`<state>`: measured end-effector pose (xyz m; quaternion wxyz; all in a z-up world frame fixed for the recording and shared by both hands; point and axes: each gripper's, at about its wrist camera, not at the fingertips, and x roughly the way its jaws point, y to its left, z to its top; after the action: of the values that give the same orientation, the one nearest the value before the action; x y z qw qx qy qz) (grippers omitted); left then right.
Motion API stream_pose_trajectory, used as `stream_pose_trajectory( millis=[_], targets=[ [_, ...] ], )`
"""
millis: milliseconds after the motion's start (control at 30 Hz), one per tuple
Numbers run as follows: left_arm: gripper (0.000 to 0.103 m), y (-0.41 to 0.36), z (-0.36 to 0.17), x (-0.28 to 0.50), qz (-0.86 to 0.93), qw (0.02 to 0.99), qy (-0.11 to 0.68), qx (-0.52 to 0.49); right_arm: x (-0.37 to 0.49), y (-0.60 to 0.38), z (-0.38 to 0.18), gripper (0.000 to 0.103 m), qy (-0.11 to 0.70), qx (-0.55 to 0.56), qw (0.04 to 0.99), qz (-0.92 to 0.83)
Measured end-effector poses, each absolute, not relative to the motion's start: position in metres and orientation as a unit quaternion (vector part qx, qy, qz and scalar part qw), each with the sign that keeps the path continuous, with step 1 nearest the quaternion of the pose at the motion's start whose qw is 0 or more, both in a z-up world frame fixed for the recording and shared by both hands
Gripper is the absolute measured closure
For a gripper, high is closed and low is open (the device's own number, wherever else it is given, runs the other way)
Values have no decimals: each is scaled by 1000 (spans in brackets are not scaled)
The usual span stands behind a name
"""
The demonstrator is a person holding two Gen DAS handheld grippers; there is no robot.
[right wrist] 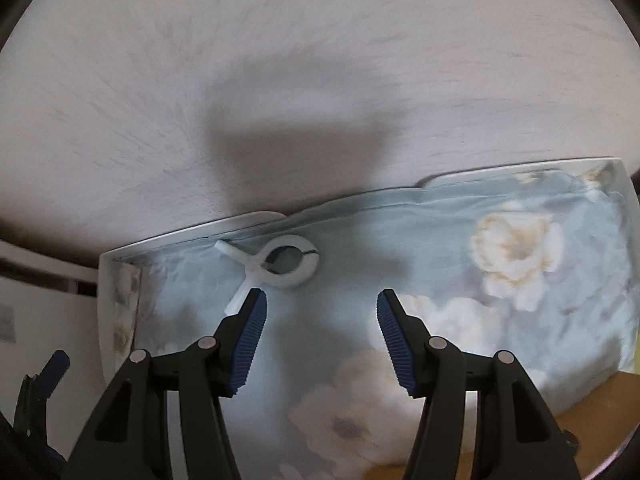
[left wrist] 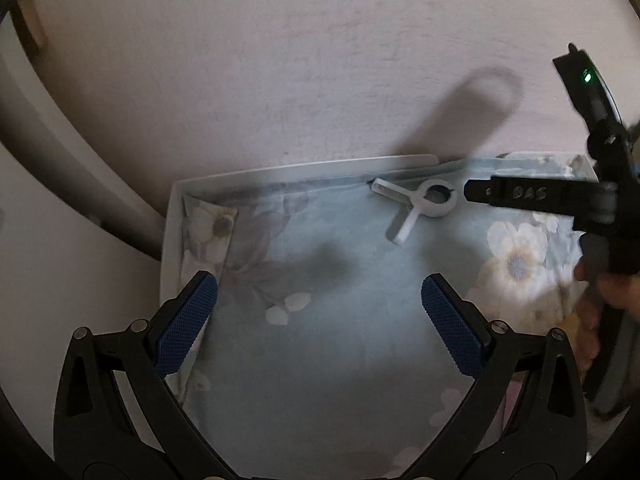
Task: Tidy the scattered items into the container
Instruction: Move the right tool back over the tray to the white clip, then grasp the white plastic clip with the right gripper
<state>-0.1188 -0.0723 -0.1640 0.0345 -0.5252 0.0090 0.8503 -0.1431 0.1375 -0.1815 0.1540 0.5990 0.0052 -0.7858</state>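
Observation:
A white plastic clip (left wrist: 424, 200) with a round ring head lies inside a white container (left wrist: 280, 170) lined with pale blue floral cloth, near its far wall. The clip also shows in the right wrist view (right wrist: 280, 266). My left gripper (left wrist: 320, 304) is open and empty above the container's near left part. My right gripper (right wrist: 320, 320) is open and empty above the lining, just right of and near the clip; the container's far rim (right wrist: 180, 236) lies beyond. One right finger (left wrist: 520, 194) reaches toward the clip's ring from the right.
The container sits on a pale pinkish wood-grain table (left wrist: 280, 60). A dark curved table edge (left wrist: 80, 184) runs at the left. A brown surface (right wrist: 600, 408) shows past the container's near right corner.

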Motion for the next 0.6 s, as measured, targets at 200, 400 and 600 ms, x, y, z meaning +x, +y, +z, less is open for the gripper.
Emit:
stream_pose_trajectory(
  millis=[200,400,600],
  targets=[
    [1,-89,-175,-128,844,42,-45,-532,-152,122,-204,50,51,592,131,-794],
    [1,-95,-183,-136,838,44,-59,-540,-156,117,-218,50,77,597,125,-789],
    [1,-94,-191,-143,835,42,-61,-545,-157,117,-229,50,91,603,126,-783]
  ],
)
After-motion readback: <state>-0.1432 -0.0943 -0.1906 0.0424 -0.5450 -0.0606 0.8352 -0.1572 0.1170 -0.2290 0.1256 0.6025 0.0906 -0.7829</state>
